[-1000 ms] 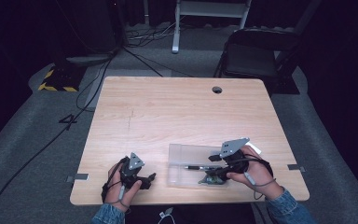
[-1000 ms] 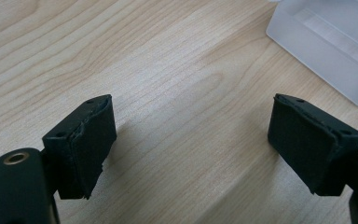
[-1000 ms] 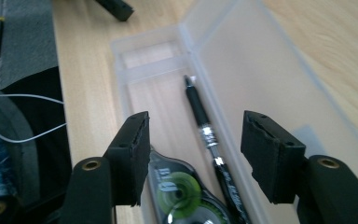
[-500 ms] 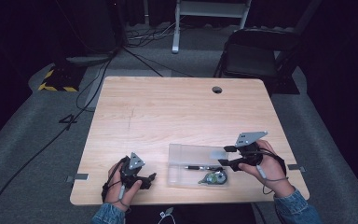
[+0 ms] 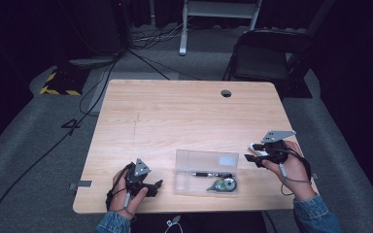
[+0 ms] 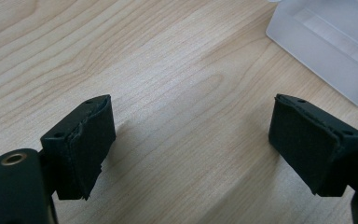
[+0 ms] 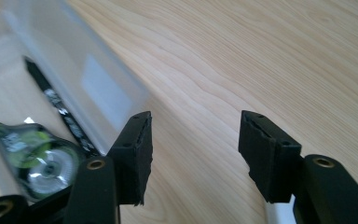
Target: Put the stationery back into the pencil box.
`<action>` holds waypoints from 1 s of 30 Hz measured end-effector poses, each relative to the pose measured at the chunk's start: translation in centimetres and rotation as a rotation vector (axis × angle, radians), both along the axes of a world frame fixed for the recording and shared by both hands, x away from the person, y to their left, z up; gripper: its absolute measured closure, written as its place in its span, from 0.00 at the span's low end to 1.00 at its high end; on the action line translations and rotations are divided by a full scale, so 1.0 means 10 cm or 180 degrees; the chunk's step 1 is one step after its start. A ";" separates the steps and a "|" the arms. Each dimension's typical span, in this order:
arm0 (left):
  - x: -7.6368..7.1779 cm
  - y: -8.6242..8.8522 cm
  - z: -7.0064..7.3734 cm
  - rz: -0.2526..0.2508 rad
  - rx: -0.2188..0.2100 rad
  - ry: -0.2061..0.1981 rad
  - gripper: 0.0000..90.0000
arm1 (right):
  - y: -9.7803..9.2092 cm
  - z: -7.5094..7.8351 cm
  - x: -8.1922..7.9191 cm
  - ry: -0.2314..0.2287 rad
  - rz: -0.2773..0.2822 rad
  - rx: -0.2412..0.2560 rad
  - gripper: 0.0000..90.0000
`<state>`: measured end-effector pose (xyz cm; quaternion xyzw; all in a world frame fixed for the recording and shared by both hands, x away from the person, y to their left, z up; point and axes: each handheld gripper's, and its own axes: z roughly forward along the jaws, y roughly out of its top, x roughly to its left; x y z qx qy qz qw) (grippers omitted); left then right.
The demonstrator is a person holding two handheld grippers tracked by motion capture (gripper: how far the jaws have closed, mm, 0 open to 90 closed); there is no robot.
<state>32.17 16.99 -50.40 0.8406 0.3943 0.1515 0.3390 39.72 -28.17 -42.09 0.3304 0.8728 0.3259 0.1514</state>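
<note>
the left gripper (image 5: 151, 185) sits low at about seven o'clock in the high view, held by the left hand (image 5: 126, 194) with its jaws pointing toward three o'clock and spread wide apart, nothing between them. the right gripper (image 5: 252, 151) is at about four o'clock, raised in the right hand (image 5: 291, 167), jaws pointing toward nine o'clock, parted and empty. both denim-sleeved forearms enter from six o'clock.
</note>
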 end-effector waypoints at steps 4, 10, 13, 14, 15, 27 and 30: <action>0.00 0.00 0.00 0.0000 0.0000 0.0000 0.17 | -0.11 -0.08 0.07 0.0045 -0.0144 -0.0077 0.51; 0.00 0.00 0.00 0.0000 0.0001 0.0000 0.17 | -0.22 -0.20 0.16 0.0102 -0.0282 -0.0157 0.50; 0.00 0.00 0.00 0.0001 0.0000 0.0000 0.17 | -0.27 -0.27 0.20 0.0128 -0.0346 -0.0213 0.51; 0.00 0.00 0.00 -0.0001 0.0002 -0.0002 0.17 | -0.29 -0.29 0.21 0.0127 -0.0357 -0.0240 0.51; 0.00 0.00 0.00 -0.0001 0.0002 -0.0002 0.17 | -0.31 -0.30 0.22 0.0129 -0.0372 -0.0258 0.51; 0.00 0.00 0.00 -0.0001 0.0002 -0.0003 0.17 | -0.44 -0.47 0.30 0.0277 -0.0486 -0.0325 0.56; 0.00 0.00 0.00 -0.0001 0.0001 0.0000 0.17 | -0.46 -0.50 0.31 0.0315 -0.0498 -0.0311 0.60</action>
